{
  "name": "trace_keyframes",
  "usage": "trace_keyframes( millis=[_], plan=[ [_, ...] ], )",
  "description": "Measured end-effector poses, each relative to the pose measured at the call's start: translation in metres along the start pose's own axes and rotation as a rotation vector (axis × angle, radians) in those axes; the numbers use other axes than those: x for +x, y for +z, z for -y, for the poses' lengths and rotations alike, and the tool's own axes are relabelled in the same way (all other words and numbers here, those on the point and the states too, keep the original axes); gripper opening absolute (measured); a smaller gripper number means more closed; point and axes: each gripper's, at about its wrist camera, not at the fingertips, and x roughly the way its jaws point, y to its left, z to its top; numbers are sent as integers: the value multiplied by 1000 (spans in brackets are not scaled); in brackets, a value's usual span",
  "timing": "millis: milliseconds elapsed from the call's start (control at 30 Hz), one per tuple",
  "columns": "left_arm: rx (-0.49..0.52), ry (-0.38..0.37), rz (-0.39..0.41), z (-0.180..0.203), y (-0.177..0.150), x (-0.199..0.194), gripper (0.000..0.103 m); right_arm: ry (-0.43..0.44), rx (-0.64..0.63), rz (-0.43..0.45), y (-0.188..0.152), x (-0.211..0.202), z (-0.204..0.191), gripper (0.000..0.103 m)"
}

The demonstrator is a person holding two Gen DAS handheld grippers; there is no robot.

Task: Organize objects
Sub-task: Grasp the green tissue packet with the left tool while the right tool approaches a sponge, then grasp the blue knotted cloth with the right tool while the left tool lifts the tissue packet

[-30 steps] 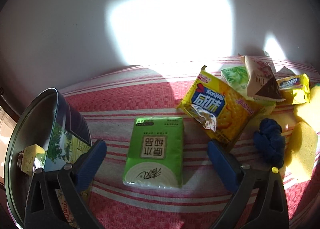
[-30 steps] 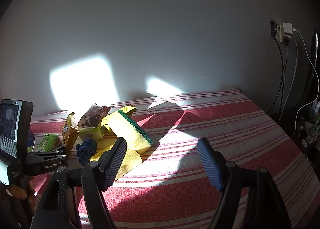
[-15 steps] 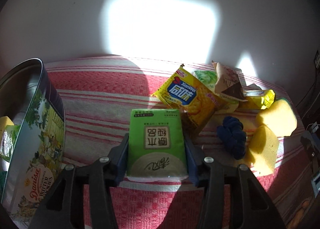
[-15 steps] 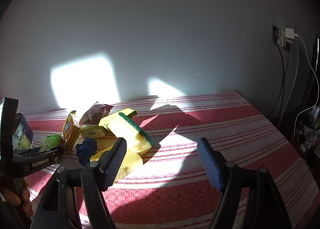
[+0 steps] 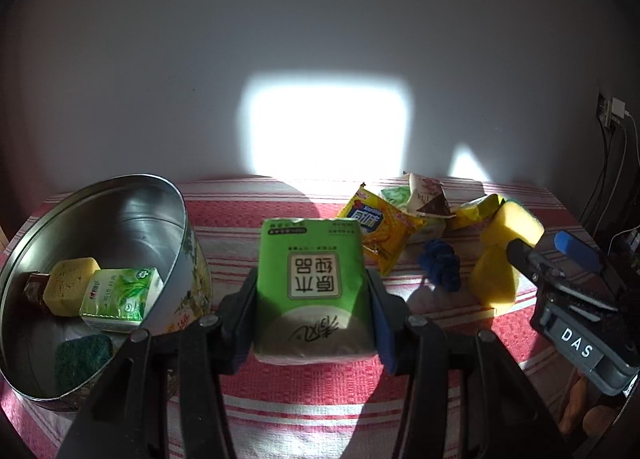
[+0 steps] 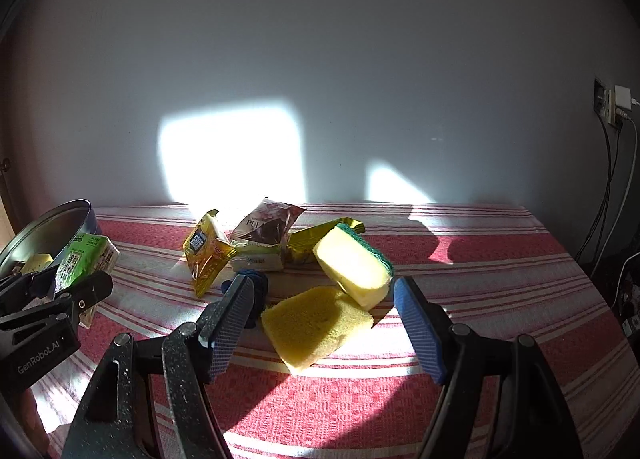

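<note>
Left wrist view: the left gripper (image 5: 312, 323) points forward and somewhat downward over the red-and-white striped tablecloth (image 5: 320, 411). Its jaws have just been closing and now clamp the green plastic-wrapped tissue pack (image 5: 314, 287) by its two long sides, the pads pressed into the wrapper. The pack is carried above the cloth, its printed face up. Just left of it stands the round metal biscuit tin (image 5: 188, 235), open, with a small green-and-white tissue packet (image 5: 122, 297), a yellow sponge block (image 5: 70, 291) and a dark green scouring pad (image 5: 80, 359) inside. Further back on the right lies a heap: a yellow crinkled snack bag (image 5: 378, 227), a brown-and-white triangular wrapper (image 5: 428, 197), a dark blue knotted cloth bundle (image 5: 440, 265) and two yellow sponges (image 5: 496, 279). The right gripper (image 5: 560, 255) enters at the right edge, beside those sponges.

Right wrist view: the right gripper (image 6: 324, 323) is held low, angled down toward the cloth, its blue ribbed fingers (image 6: 418, 329) standing well apart with nothing between the pads. Just beyond its tips lie a flat yellow sponge (image 6: 316, 325) and a thick yellow sponge with a green scouring layer (image 6: 354, 267) leaning above it. The left gripper shows at the left edge, gripping the green pack (image 6: 82, 259) next to the tin (image 6: 60, 223).
</note>
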Motion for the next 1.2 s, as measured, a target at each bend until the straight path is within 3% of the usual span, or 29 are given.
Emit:
trace_keyframes(
  millis=[200, 267, 367, 533, 600, 733, 967, 1200],
  plan=[
    [8, 40, 44, -29, 11, 1, 49, 19, -37, -117, 9, 39, -42, 73],
    [6, 56, 51, -38, 12, -1, 49, 0, -56, -186, 10, 58, -51, 60],
    [-2, 65, 41, -47, 14, 2, 49, -15, -44, -292, 9, 82, -53, 58],
    [-1, 70, 30, -51, 16, 5, 49, -58, -127, -334, 5, 93, -67, 55],
    [5, 68, 28, -52, 15, 2, 49, -65, -161, -326, 3, 92, -73, 38],
    [24, 67, 35, -48, 14, 4, 49, -67, -138, -292, 2, 78, -68, 38],
    [17, 52, 47, -54, 17, -2, 49, 35, -11, -104, -5, 20, -59, 38],
    [-1, 56, 73, -69, 21, -10, 49, 44, 25, 29, -4, -22, -80, 38]
  ],
)
